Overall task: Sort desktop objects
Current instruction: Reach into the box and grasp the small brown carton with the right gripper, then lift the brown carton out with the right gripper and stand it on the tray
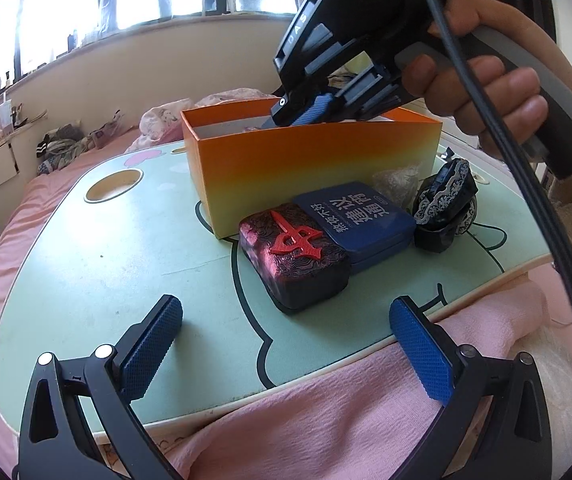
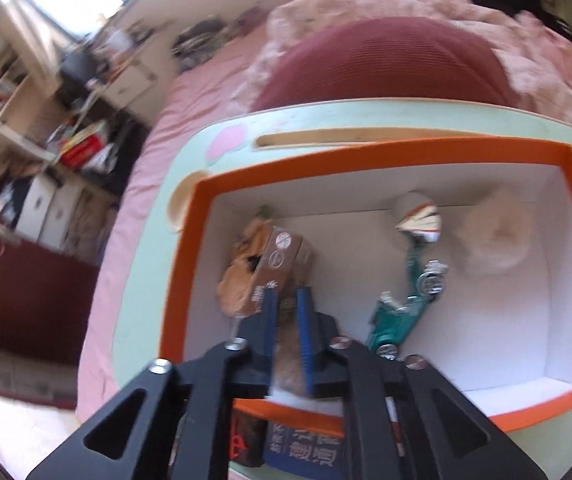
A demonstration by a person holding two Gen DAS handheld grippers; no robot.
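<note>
Jaw state, right gripper (image 2: pixel 288 294): the two blue pads stand close together with only a narrow gap, and a brown, blurred object (image 2: pixel 288 356) sits between them; whether the pads press on it cannot be told. This gripper reaches down into the orange box (image 1: pixel 314 160), over its near wall. Jaw state, left gripper (image 1: pixel 286 320): fully spread, nothing between the pads, hovering above the near edge of the green lap table (image 1: pixel 126 248).

Contents of the box, seen in the right wrist view: a small brown carton (image 2: pixel 280 258) leaning on a tan plush toy (image 2: pixel 240 276) at the left; a green toy scooter (image 2: pixel 404 304) lying near the middle; a white, orange-striped item (image 2: pixel 418 220) at the far wall; a pale fluffy round item (image 2: pixel 494 240) at the right. The interior is white.

Outside the box, on the table, three objects stand against or near its front wall. A dark red block with a raised red character (image 1: pixel 296 256) lies nearest the left gripper. A blue tin with white lettering (image 1: pixel 356 220) touches the block on its right side and sits just beside the box. A black pouch with white lace trim (image 1: pixel 446 204) stands to the right of the tin, apart from it. A crumpled clear wrapper (image 1: pixel 396 182) lies between the tin, the pouch and the box.

The table rests on pink bedding (image 1: pixel 326 420).
</note>
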